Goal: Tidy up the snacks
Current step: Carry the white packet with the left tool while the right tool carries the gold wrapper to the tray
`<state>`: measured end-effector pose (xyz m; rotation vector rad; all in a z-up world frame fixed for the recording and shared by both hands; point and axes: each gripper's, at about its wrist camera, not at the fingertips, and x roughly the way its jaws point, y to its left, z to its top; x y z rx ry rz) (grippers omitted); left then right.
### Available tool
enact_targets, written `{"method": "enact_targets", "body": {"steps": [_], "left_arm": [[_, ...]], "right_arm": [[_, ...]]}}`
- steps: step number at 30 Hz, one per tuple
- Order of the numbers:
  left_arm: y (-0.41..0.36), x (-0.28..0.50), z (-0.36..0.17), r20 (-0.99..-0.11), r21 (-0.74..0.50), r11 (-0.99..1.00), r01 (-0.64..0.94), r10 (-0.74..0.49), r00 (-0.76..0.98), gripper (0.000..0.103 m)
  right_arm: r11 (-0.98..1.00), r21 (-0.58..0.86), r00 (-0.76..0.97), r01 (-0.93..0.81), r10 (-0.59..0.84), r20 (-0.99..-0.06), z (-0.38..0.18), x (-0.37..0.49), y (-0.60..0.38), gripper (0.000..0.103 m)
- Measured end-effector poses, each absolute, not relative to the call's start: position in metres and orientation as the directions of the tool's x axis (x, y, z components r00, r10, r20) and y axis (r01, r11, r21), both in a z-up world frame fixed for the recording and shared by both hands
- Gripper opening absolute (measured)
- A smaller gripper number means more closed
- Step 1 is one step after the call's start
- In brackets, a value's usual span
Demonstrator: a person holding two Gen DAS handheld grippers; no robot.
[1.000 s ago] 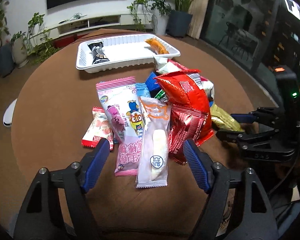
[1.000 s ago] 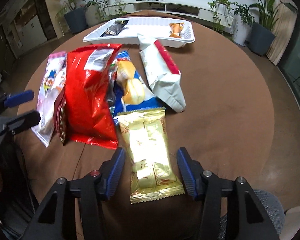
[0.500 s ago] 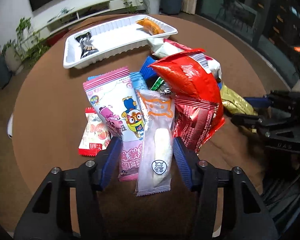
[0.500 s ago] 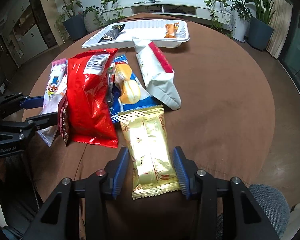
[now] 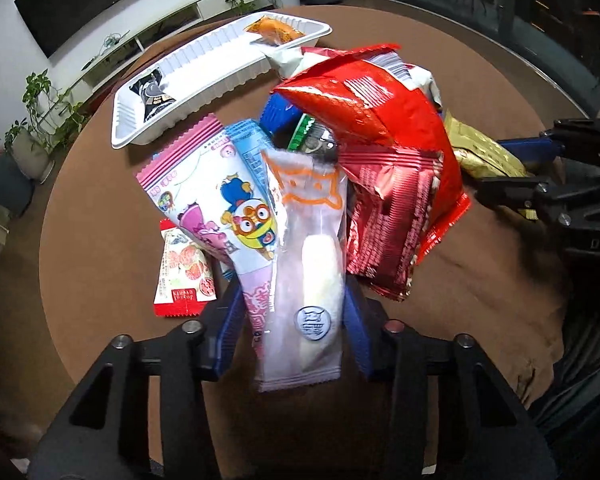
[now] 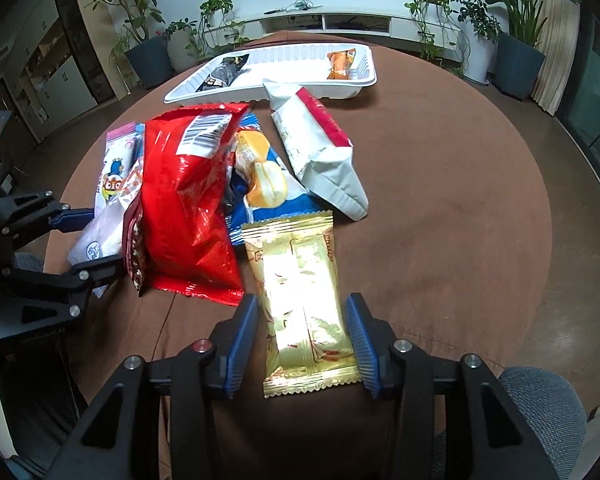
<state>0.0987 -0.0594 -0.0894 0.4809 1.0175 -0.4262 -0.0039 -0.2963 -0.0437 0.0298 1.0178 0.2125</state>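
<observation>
Brown round table [image 6: 440, 208] holds snacks amid potted plants [image 6: 516, 20].

Both wrist cameras looked down close over the tabletop [image 5: 100, 208] toward the white tray [image 6: 300, 92] at upper frame, sharing the snack pile [image 6: 192, 208].

round brown table [image 6: 440, 208] carries white tray [image 6: 300, 92] and snack packets [image 6: 188, 200].

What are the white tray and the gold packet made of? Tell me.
White tray: likely thin moulded plastic, matte, going by its ribbed walls and rolled rim. Gold packet: apparently metallised foil film, glossy; it glares strongly and its ends are crimped.
</observation>
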Motion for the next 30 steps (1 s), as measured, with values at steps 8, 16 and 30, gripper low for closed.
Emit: {"method": "enact_targets", "body": {"steps": [8,16,30], "left_arm": [[-0.061,0.106,-0.090,-0.878,0.175,0.830,0.530,-0.112,0.465,0.040],[-0.047,0.103,-0.083,-0.859,0.104,0.857,0.505,-0.179,0.479,0.031],[-0.007,0.088,-0.074,-0.810,-0.185,0.884,0.429,-0.384,0.443,0.020]], "right_arm": [[0.978,0.119,0.513,-0.170,0.190,-0.837,-0.044,-0.004,-0.294,0.053],[0.982,0.114,0.517,-0.153,0.178,-0.837,-0.044,-0.002,-0.298,0.033],[0.968,0.218,0.511,-0.124,0.251,-0.822,-0.039,-0.003,-0.309,0.033]]}}
